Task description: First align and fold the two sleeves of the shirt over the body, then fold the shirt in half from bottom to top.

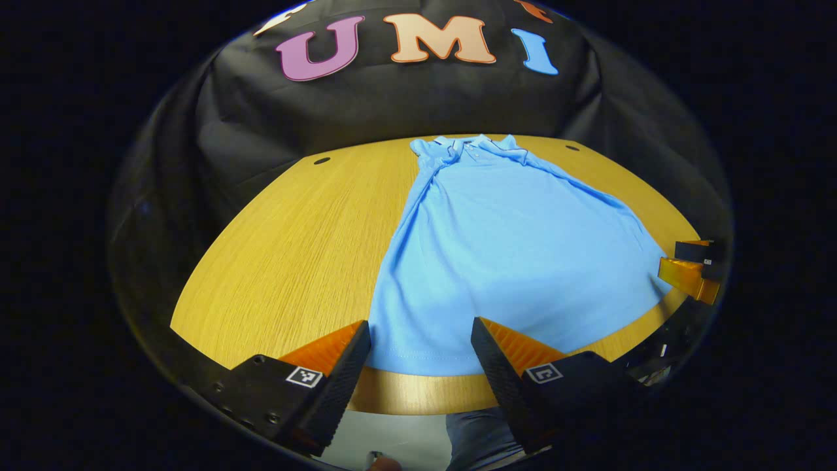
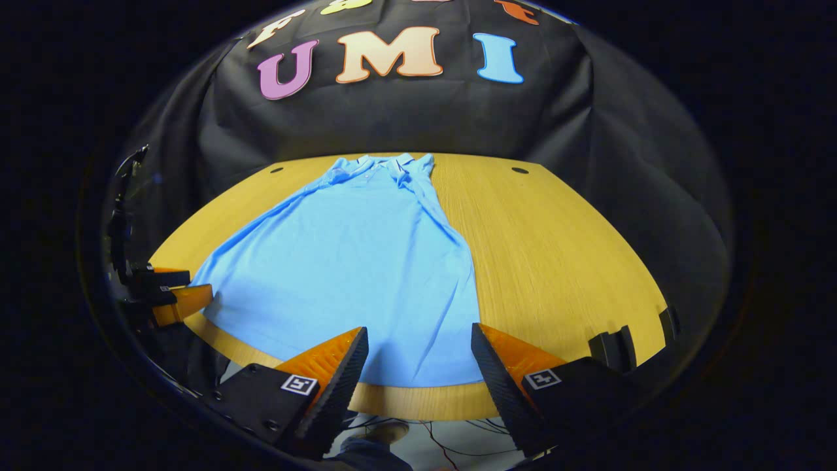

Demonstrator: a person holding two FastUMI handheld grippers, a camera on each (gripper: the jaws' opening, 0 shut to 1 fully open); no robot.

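So the light blue polo shirt (image 1: pixel 503 255) is laid out flat on the round wooden table (image 1: pixel 294 248), collar (image 1: pixel 467 145) at the far side by the black cloth wall, hem (image 1: pixel 425 356) at the near edge. Both sleeves look already tucked in over the body, so the shirt reads as one long narrow shape, a bit wrinkly along the sides

Left gripper (image 1: pixel 422 353) hangs just above the near edge of the table, released, fingers wide apart with the left end of the hem showing in the gap between them. Not touching the fabric as far as I can tell

Right gripper (image 2: pixel 418 356) is doing the same thing at the right end of the hem (image 2: pixel 418 376), spread open and holding nothing. From its view you can see the left gripper (image 2: pixel 173 297) off at the near left corner of the shirt (image 2: pixel 353 261), and from the left gripper view the right gripper (image 1: pixel 693 268) pokes in at the right side
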